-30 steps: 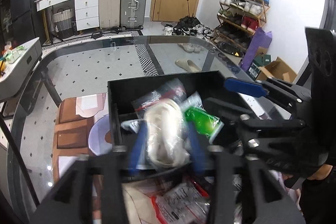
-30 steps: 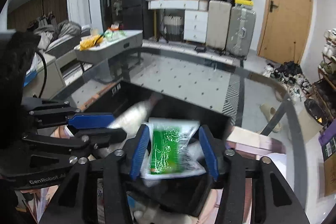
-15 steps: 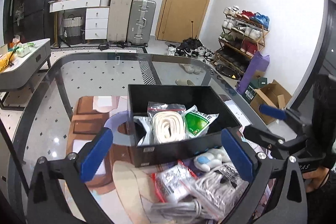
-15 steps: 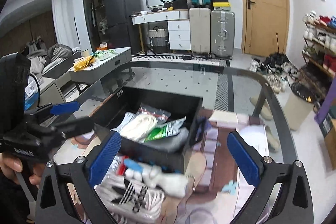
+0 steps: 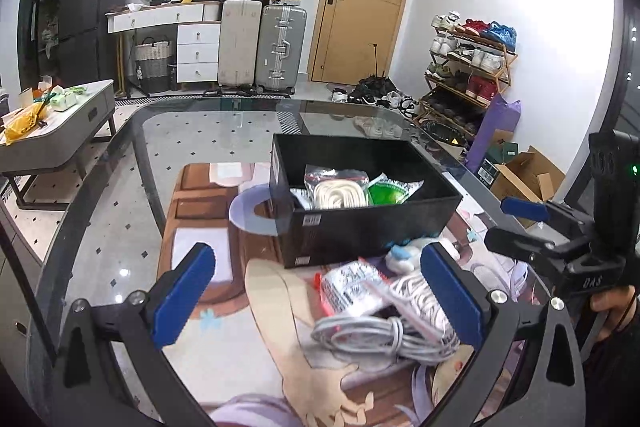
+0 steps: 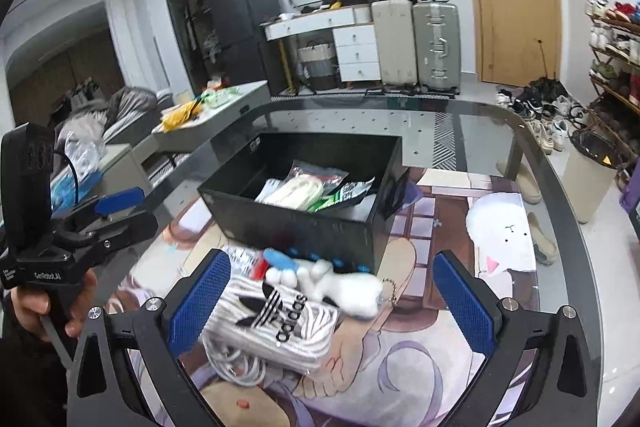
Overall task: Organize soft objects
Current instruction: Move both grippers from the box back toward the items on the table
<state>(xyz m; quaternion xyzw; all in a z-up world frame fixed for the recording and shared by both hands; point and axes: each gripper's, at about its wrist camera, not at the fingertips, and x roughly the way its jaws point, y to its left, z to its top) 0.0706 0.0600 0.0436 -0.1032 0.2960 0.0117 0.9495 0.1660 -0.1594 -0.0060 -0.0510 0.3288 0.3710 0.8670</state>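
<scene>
Only in the right wrist view is an Adidas-marked white pack (image 6: 276,323) seen, with a white plush toy (image 6: 340,287) touching its far edge; in the left wrist view that toy is largely hidden behind the black box (image 5: 360,227), and a red-printed clear packet (image 5: 352,291) is shown beside a coil of white cable (image 5: 376,335). Both grippers are held wide apart with nothing between the pads: the left gripper (image 5: 320,295) and the right gripper (image 6: 332,299), whose jaws have just been opening. Inside the box three bagged items are counted: a white rope bundle (image 5: 340,193), a green packet (image 5: 390,193) and a pale one at the left, partly hidden. Four loose soft items are left lying in front of the box. The box is set on a printed mat (image 6: 440,211) on a glass table (image 5: 120,227). Three suitcases and a shoe rack are seen by the far walls.
</scene>
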